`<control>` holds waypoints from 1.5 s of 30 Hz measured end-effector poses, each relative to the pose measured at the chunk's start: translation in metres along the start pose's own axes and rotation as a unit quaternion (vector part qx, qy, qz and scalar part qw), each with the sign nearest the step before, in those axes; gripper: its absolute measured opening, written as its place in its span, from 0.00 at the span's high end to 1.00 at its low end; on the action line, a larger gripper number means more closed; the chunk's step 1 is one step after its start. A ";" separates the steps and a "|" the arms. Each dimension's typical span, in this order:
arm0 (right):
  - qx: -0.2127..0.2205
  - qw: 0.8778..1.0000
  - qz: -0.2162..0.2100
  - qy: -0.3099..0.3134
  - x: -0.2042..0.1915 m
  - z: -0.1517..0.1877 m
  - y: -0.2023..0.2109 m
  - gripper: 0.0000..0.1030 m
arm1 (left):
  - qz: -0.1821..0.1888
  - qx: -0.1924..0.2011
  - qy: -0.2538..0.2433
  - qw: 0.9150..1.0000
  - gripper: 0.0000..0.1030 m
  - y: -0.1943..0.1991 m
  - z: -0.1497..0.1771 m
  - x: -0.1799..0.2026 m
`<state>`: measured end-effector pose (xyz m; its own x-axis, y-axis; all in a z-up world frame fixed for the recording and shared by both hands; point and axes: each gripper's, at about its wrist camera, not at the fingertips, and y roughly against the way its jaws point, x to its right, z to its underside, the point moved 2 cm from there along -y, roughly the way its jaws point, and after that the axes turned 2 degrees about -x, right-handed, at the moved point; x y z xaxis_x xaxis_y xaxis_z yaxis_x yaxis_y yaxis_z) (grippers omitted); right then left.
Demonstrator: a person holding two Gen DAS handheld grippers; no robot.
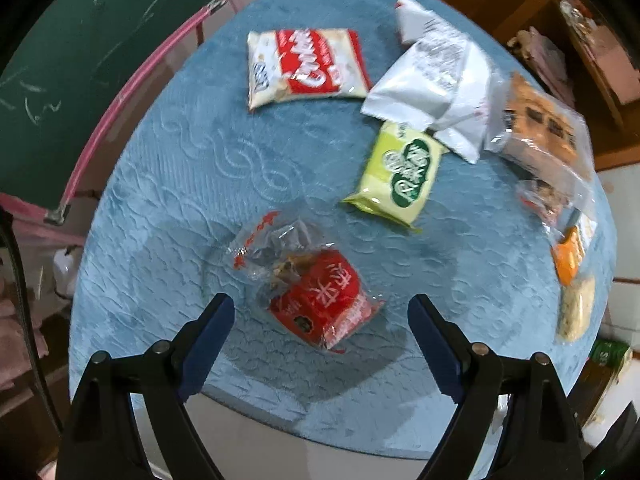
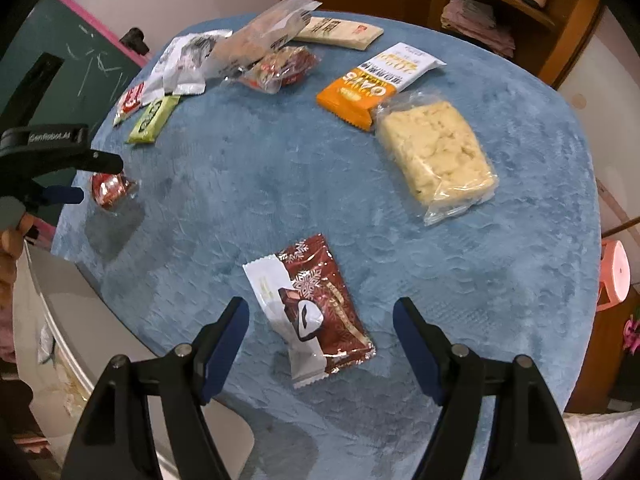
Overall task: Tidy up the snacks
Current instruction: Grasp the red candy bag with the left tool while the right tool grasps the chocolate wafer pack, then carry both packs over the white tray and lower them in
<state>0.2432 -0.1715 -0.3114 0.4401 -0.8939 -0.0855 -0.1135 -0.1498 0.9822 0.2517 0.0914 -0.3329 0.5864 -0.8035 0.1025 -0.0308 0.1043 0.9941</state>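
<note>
Left tongs [image 1: 320, 332] and right tongs [image 2: 320, 336], both apart, straddle red clear-ended packet [image 1: 320, 300] and maroon-white sachet [image 2: 312, 312]; lower squarely over each, then close.

Left wrist view, looking down on a blue textured cloth [image 1: 192, 184]. The left gripper [image 1: 320, 336] hangs with jaws wide apart above a red snack packet [image 1: 320, 300] in clear wrap, not touching it. Farther off lie a red-and-white packet [image 1: 304, 66], a green packet [image 1: 400, 172], and a white wrapper [image 1: 436, 80].
</note>
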 end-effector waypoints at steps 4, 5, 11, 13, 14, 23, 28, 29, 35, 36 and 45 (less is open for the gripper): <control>-0.011 1.000 0.006 0.012 -0.003 0.000 -0.011 0.27 | -0.002 -0.017 0.020 1.000 0.17 -0.015 -0.002 -0.005; -0.015 1.000 0.008 0.016 -0.005 0.000 -0.014 0.27 | -0.002 -0.021 0.022 1.000 0.20 -0.019 -0.002 -0.004; -0.030 0.999 0.026 0.031 -0.012 0.001 -0.030 0.27 | -0.008 -0.029 0.023 0.999 0.23 -0.031 0.000 -0.002; -0.028 0.998 0.037 0.040 -0.016 0.001 -0.032 0.27 | -0.011 -0.029 0.020 0.999 0.25 -0.031 0.000 0.001; -0.027 0.998 0.041 0.043 -0.017 0.001 -0.033 0.29 | -0.013 -0.029 0.017 0.999 0.30 -0.030 -0.001 0.006; -0.021 0.999 0.035 0.012 -0.016 0.002 -0.026 0.56 | -0.013 -0.002 -0.033 0.999 0.68 -0.016 0.016 0.025; -0.020 0.999 0.036 0.000 -0.011 0.000 -0.022 0.61 | -0.010 0.005 -0.066 0.998 0.70 -0.008 0.033 0.029; -0.020 0.999 0.034 -0.003 -0.010 0.000 -0.022 0.61 | -0.011 0.008 -0.071 0.997 0.70 -0.006 0.034 0.029; -0.011 0.999 0.036 -0.013 -0.011 0.004 -0.009 0.62 | -0.005 0.039 -0.099 0.994 0.70 0.021 0.048 0.031; -0.006 0.999 0.038 -0.016 -0.011 0.005 -0.008 0.62 | -0.003 0.045 -0.103 0.994 0.70 0.026 0.048 0.031; 0.063 0.995 0.051 -0.061 -0.002 0.008 0.053 0.62 | 0.020 0.118 -0.169 0.978 0.70 0.104 0.078 0.045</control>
<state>0.2294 -0.1812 -0.2608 0.3093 -0.9509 -0.0134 -0.2669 -0.1003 0.9585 0.2114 0.0201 -0.2216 0.2801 -0.9539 0.1081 -0.2587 0.0335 0.9654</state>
